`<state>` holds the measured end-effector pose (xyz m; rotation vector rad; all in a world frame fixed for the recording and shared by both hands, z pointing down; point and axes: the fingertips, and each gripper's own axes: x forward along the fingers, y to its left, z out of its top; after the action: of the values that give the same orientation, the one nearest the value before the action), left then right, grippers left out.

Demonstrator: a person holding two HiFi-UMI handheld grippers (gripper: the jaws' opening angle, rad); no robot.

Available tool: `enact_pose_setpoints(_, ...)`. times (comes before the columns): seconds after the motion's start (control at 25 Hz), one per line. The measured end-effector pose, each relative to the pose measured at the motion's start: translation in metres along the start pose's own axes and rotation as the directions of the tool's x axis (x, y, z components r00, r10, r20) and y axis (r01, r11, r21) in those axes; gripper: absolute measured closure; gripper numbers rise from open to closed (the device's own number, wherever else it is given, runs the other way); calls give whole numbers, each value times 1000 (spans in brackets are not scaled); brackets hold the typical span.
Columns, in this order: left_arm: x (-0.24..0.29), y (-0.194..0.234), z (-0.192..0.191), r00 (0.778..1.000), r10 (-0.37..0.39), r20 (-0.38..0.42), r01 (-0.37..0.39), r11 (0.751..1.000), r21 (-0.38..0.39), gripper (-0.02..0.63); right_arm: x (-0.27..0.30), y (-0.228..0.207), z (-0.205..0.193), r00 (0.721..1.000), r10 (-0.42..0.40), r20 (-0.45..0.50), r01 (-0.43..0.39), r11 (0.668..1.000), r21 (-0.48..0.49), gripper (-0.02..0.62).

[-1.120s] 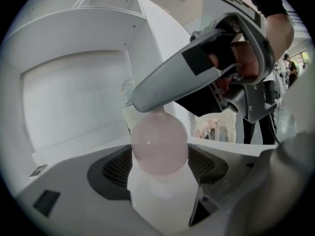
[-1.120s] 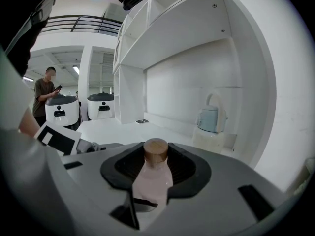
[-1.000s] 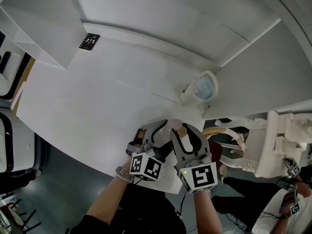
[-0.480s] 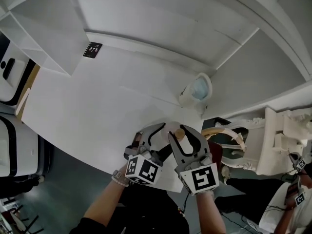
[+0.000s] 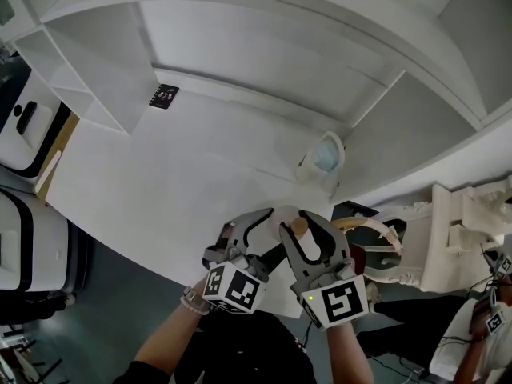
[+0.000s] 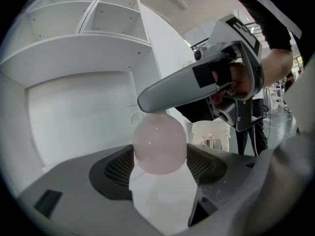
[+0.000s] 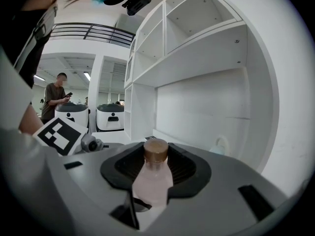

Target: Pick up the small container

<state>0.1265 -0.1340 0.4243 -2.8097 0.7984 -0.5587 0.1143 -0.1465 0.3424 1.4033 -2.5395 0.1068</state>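
Head view: the small container (image 5: 298, 227), a pale pink bottle with a brown cap, is held over the near edge of the white counter (image 5: 144, 182). It is gripped at its body by the right hand-held gripper (image 5: 298, 240), and its rounded base is clamped by the left hand-held gripper (image 5: 274, 234). The two are pressed close together.

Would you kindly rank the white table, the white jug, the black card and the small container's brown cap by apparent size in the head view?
1. white table
2. white jug
3. black card and brown cap: these look about alike, and the cap is nearer the camera, so I leave them unranked.
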Motion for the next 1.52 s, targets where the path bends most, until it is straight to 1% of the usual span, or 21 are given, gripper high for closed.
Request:
enact_pose_setpoints(0.08, -6, 2, 8, 1000, 13, 4, -13, 1000, 3, 270, -2, 4, 11, 1000, -1, 18, 2, 1000, -16, 446)
enact_pose_setpoints(0.2, -14, 7, 18, 999, 35, 8, -35, 999, 2, 270, -5, 10, 23, 1000, -9, 21, 10, 999, -39, 446)
enact_pose_setpoints(0.36, -21, 10, 28, 999, 49, 17, -49, 999, 0, 270, -8, 14, 36, 999, -11, 34, 12, 999, -48, 446)
enact_pose_setpoints(0.52, -29, 13, 39, 999, 45, 16, -45, 999, -5, 270, -12, 17, 46, 999, -4, 47, 6, 999, -45, 446)
enact_pose_setpoints(0.8, -40, 12, 59, 998, 34, 46, -34, 999, -2, 270, -23, 21, 68, 997, 1, 74, 3, 999, -53, 446)
enact_pose_setpoints(0.96, -47, 14, 73, 997, 47, 59, -48, 999, 11, 270, -30, 25, 80, 996, 6, 92, 1, 997, -72, 446)
enact_pose_setpoints(1.16, -54, 17, 87, 996, 57, 71, -57, 998, 4, 270, -35, 28, 94, 994, 11, 111, -1, 996, -94, 446)
enact_pose_setpoints(1.36, -60, 21, 97, 995, 66, 76, -68, 997, 27, 270, -39, 30, 105, 992, 16, 126, -4, 995, -96, 446)
enact_pose_setpoints(1.52, -61, 21, 99, 994, 79, 78, -80, 997, 21, 270, -40, 31, 107, 992, 23, 126, -9, 994, -110, 446)
